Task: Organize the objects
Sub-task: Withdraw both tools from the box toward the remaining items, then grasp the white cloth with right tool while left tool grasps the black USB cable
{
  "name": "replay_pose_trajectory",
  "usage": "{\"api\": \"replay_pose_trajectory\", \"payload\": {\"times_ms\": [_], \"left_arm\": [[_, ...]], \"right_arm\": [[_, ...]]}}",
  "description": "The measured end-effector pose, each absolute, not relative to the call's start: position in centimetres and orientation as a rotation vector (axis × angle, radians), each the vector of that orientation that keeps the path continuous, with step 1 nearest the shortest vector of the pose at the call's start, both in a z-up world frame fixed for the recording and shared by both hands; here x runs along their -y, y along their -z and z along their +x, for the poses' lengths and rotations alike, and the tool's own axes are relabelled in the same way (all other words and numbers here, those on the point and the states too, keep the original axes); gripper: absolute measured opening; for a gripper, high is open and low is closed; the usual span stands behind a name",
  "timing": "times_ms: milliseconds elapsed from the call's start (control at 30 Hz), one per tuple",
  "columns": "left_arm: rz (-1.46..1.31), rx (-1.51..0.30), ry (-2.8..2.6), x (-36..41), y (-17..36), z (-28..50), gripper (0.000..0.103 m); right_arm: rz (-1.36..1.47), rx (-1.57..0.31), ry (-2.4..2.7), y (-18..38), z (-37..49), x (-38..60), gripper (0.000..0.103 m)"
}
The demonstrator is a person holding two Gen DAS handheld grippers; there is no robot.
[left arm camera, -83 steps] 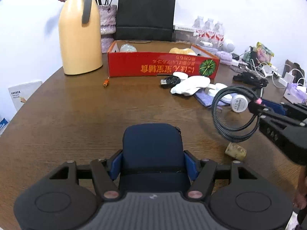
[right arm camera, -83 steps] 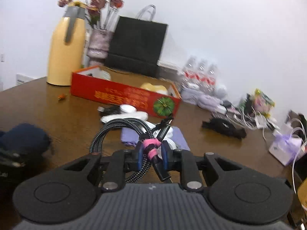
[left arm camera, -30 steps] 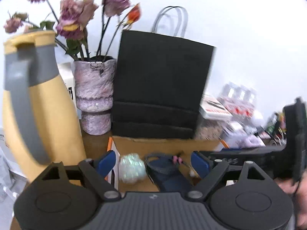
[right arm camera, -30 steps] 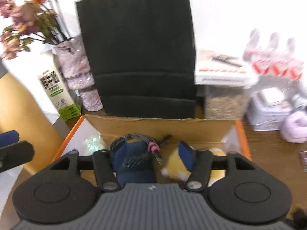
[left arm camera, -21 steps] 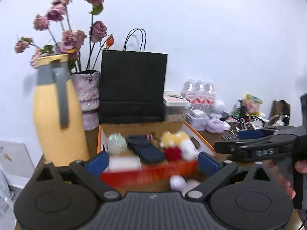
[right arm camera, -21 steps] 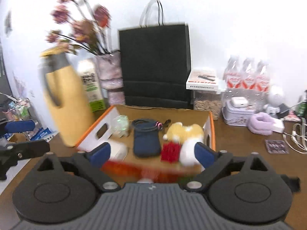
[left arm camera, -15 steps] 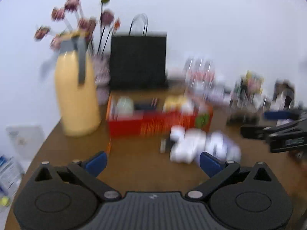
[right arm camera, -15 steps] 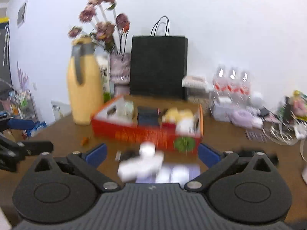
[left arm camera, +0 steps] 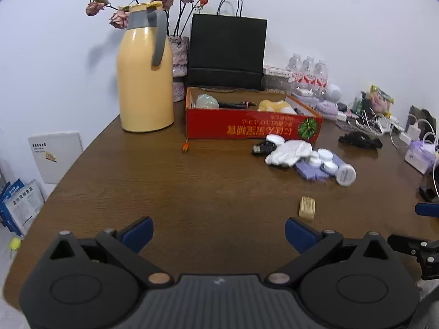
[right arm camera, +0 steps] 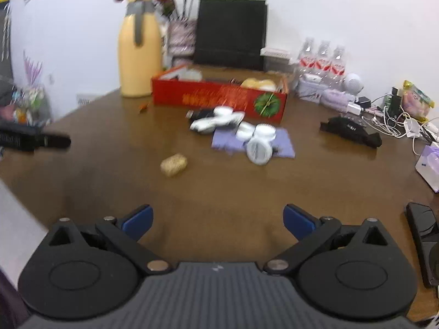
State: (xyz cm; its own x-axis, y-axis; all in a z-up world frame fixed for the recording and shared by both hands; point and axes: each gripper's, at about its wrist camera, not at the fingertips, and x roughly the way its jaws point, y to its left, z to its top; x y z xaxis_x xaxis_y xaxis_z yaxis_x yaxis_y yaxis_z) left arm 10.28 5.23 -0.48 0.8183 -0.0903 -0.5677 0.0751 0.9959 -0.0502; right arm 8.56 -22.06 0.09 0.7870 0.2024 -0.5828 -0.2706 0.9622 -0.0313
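At the far left of the brown table a yellow thermos jug is standing upright, with a vase of dried roses just behind it. To its right the red cardboard box is sitting open in front of a black paper bag; inside it a dark pouch and cable are lying between a pale wrapped item and a yellow plush toy. Near the box's front right corner, white round lids and a white cloth are resting on a purple cloth, and a small tan block is lying alone nearer the camera. The left gripper is hovering over bare wood with its jaws spread wide, having just been opening, nothing between them. The right gripper is doing the same, jaws wide apart and empty after just opening, though its view is blurred.
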Motion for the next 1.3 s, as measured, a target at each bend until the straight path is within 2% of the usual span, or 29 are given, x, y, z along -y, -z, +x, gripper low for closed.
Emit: {"api": "replay_pose_trajectory", "payload": {"times_ms": [233,333,433,567,633,667,700,733,767,800,900,1100,1300], "left_arm": [[0.055,-0.505,0.187,-2.3,0.7,18.6,0.102],[0.027,-0.529,0.269,-1.1,2.0,24.8,0.1],[0.026,-0.615,0.303,0.0,3.5,30.6,0.082],[-0.018,-0.644,0.388,0.6,5.0,35.0,0.076],[-0.033,-0.652,0.419,0.9,5.5,36.1,0.065],[-0.018,-0.66,0.42,1.3,5.9,36.6,0.062],[0.002,-0.674,0.42,1.7,6.2,37.0,0.059],[0.014,-0.673,0.42,2.0,6.4,37.1,0.046],[0.024,-0.663,0.413,2.1,6.5,36.9,0.042],[0.039,-0.66,0.401,2.2,6.5,36.7,0.042],[0.055,-0.639,0.373,2.1,6.1,35.8,0.039],[-0.022,-0.541,0.318,0.1,2.2,30.4,0.038],[-0.121,-0.559,0.233,-2.8,0.3,20.9,0.038]], "right_arm": [[-0.12,-0.536,-0.258,-0.4,14.2,20.9,0.094],[-0.1,-0.512,-0.256,-0.6,18.5,20.3,0.084],[-0.041,-0.511,-0.233,-0.3,23.2,20.2,0.076],[0.022,-0.57,-0.236,1.2,28.3,19.8,0.053],[0.025,-0.593,-0.227,2.3,30.0,19.6,0.049],[0.027,-0.594,-0.224,2.7,30.6,19.6,0.046],[0.027,-0.604,-0.221,3.1,31.1,19.5,0.039],[0.028,-0.619,-0.227,3.5,31.8,19.4,0.035],[0.027,-0.625,-0.226,3.8,32.2,19.3,0.031],[0.018,-0.62,-0.223,4.1,32.4,19.1,0.023],[0.009,-0.586,-0.231,3.8,32.1,18.8,0.013],[-0.024,-0.518,-0.267,1.1,28.7,18.3,0.011],[-0.09,-0.424,-0.296,-1.9,18.5,17.6,0.011]]}}
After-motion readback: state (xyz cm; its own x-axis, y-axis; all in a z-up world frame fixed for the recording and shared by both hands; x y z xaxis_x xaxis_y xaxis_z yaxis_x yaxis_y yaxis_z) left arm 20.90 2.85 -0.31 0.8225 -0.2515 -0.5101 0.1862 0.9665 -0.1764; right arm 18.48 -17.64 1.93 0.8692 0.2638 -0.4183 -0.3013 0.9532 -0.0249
